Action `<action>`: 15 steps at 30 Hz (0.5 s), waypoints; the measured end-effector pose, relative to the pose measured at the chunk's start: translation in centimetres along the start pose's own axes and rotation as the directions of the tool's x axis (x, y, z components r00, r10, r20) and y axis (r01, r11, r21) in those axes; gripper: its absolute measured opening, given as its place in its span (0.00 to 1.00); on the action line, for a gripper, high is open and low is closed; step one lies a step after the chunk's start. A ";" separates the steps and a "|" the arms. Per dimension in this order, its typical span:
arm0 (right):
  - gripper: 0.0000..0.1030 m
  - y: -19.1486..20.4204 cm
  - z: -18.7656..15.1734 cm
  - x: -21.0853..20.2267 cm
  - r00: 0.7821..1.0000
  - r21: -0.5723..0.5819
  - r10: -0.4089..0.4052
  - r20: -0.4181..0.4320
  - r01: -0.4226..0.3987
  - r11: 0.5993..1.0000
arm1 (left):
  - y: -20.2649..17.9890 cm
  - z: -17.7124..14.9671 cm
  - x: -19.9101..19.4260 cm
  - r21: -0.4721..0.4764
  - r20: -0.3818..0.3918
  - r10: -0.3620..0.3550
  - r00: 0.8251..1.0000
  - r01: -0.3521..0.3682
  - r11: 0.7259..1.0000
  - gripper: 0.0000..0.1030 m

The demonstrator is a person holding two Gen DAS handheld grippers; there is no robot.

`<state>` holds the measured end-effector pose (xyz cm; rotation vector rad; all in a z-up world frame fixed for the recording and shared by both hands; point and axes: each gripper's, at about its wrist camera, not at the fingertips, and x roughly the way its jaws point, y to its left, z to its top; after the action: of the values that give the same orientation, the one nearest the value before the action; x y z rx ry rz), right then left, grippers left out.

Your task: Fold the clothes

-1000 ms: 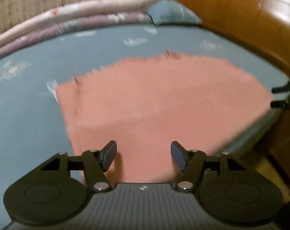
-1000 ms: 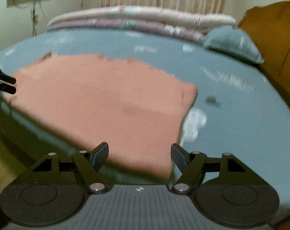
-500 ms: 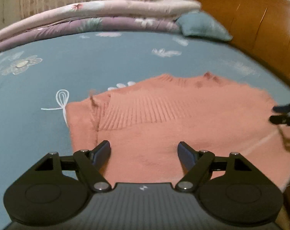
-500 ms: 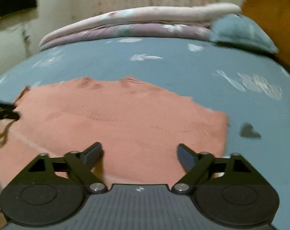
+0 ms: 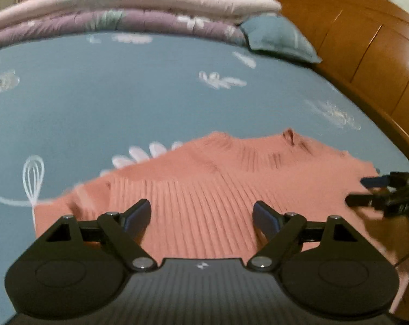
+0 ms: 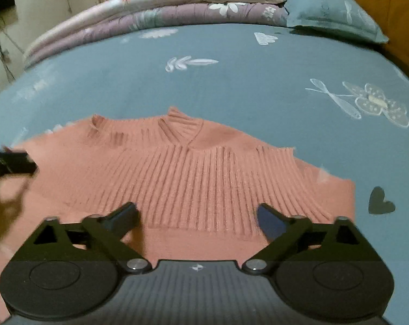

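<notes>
A salmon-pink ribbed knit sweater [image 5: 220, 189] lies flat on the blue bed sheet [image 5: 123, 103], collar toward the far side; it also shows in the right wrist view [image 6: 193, 173]. My left gripper [image 5: 201, 216] is open and empty, low over the sweater's near left part. My right gripper [image 6: 196, 216] is open and empty over the near right part. The right gripper's fingers [image 5: 377, 189] show at the right edge of the left wrist view. The left gripper's fingers [image 6: 9, 162] show at the left edge of the right wrist view.
Folded quilts [image 6: 177, 2] are stacked along the far side of the bed. A blue pillow [image 6: 334, 13] lies at the far right. A wooden headboard [image 5: 366, 54] runs along the right. The sweater's near edge hangs at the bed's front edge.
Both grippers have moved forward and lower over the sweater, which now looks closer and larger. The jaws of both have opened wider. The sweater has not moved.
</notes>
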<state>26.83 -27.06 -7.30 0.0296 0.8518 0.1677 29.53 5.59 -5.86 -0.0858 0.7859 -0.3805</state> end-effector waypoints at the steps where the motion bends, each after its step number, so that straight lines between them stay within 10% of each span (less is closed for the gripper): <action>1: 1.00 0.5 0.1 0.3 1.000 -0.011 -0.021 -0.012 0.020 1.000 | 0.0 0.4 0.0 0.000 -0.004 -0.005 1.000 0.005 1.000 0.81; 15: 1.00 1.9 1.8 1.6 0.983 0.053 -0.124 -0.133 0.132 0.990 | 0.3 2.1 1.9 0.138 -0.159 -0.130 0.979 0.153 0.979 0.86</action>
<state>28.92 -24.83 -7.09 0.0212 0.9850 0.0224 32.30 5.02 -5.75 0.0281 0.8991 -0.5856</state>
